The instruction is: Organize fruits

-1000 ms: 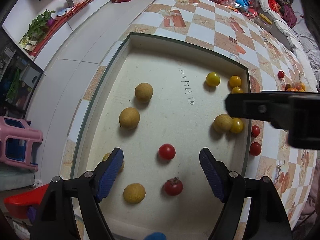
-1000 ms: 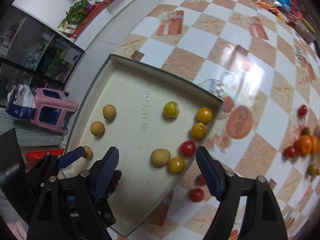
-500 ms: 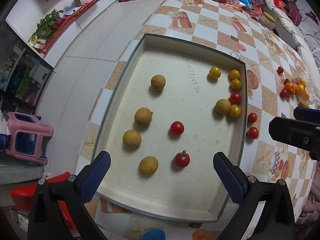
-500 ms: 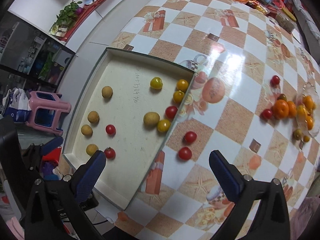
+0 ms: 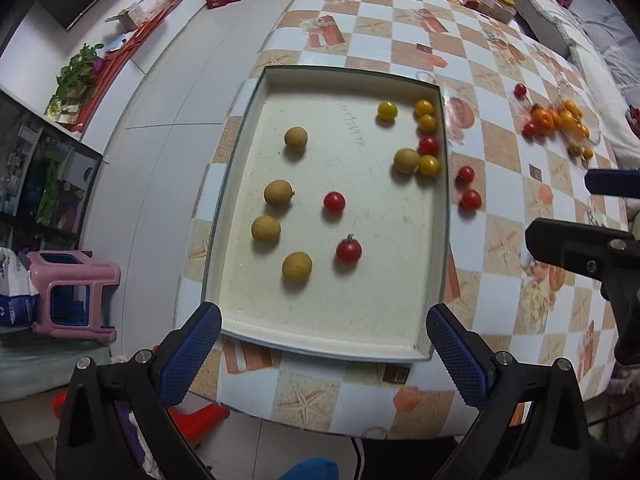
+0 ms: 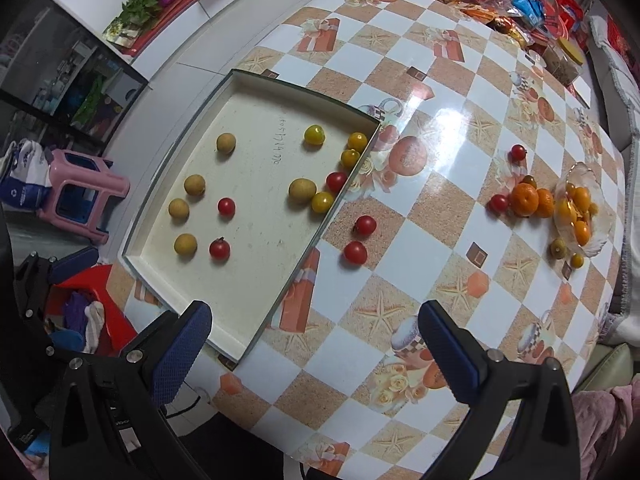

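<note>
Fruits: in the left wrist view, tan longans, red and yellow cherry tomatoes scattered inside the shallow tray (image 5: 436, 216) on the checkered worktop (image 5: 500, 240). Left tool (image 5: 324, 344) spread wide, empty, hovering above the tray's near rim, well apart from every fruit. Two red tomatoes (image 5: 470, 199) outside, just beside the tray's right wall.

Right wrist view: right tool (image 6: 316, 340) likewise spread, empty, over the tray's near corner. Loose tomatoes (image 6: 355, 252) near, ahead; oranges (image 6: 524, 199) well apart. Risk: round fruit rolling off the glossy worktop if nudged off-centre.

Fruit in glass bowl (image 5: 576, 128) — blurred; right gripper (image 5: 612, 216) cut off at edge.
</note>
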`<act>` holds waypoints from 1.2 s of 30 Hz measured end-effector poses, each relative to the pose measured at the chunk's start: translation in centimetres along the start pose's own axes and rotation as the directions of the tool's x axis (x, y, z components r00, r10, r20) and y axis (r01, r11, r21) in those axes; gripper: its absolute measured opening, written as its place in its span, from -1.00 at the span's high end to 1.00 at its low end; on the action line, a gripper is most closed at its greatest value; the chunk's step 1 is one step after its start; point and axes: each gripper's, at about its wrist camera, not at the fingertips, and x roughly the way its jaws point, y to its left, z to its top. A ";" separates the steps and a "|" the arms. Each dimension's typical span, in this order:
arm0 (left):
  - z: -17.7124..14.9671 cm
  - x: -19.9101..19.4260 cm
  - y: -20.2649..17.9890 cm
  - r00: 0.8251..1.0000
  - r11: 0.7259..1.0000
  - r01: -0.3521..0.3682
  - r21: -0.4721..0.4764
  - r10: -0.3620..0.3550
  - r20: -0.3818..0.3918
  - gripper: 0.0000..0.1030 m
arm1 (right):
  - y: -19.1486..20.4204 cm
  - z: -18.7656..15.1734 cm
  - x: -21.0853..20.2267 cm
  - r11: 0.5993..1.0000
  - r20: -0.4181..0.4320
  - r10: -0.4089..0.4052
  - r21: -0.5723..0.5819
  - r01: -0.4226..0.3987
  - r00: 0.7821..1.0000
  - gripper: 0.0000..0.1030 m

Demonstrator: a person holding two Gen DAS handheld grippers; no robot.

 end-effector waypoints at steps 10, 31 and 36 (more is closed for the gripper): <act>-1.1 -1.3 -1.3 1.000 0.999 -0.024 0.047 0.024 -0.018 -1.00 | 0.3 -0.7 -0.7 0.999 -0.012 -0.013 -0.031 0.012 1.000 -1.00; -1.4 -2.2 -2.1 1.000 0.998 -0.014 0.062 0.015 -0.022 -1.00 | 1.0 -0.4 -1.5 0.998 0.009 0.000 -0.070 0.001 1.000 -1.00; -1.6 -2.2 -1.9 1.000 0.999 -0.002 0.048 0.003 -0.015 -1.00 | 1.4 -0.4 -1.3 0.997 0.007 0.004 -0.081 -0.003 1.000 -1.00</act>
